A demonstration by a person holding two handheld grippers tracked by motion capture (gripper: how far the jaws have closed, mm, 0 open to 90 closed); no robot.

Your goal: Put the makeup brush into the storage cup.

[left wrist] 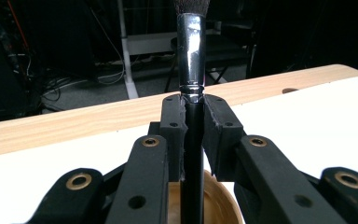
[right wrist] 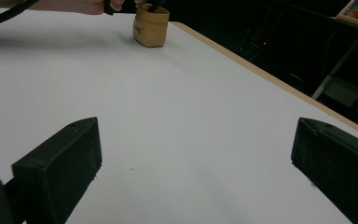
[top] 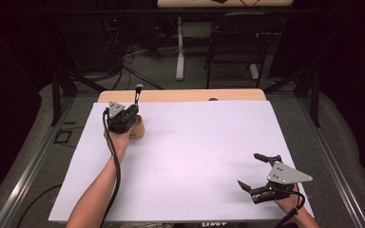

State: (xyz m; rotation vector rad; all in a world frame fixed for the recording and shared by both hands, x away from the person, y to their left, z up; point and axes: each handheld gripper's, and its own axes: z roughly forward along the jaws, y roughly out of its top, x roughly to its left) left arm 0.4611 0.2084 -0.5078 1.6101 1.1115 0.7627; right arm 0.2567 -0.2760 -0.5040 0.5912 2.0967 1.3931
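My left gripper (top: 135, 108) is shut on a brush (top: 137, 93) at the table's far left. The brush stands upright, with a black handle, a shiny metal ferrule (left wrist: 189, 56) and dark bristles at the top. In the left gripper view the pads (left wrist: 173, 122) clamp the handle just below the ferrule. Its lower end reaches down into a small tan cup (top: 138, 128), whose round rim (left wrist: 219, 200) sits under the jaws. My right gripper (top: 248, 169) rests at the front right, open with nothing between its fingers (right wrist: 60, 158). From there the cup (right wrist: 151, 27) stands far off.
A white sheet (top: 195, 156) covers the table, with a wooden strip (top: 180, 96) bare along the far edge. Metal frame rails (top: 33, 166) run along both sides. A dark chair (top: 237, 42) and a white desk leg (top: 179, 47) stand on the floor beyond.
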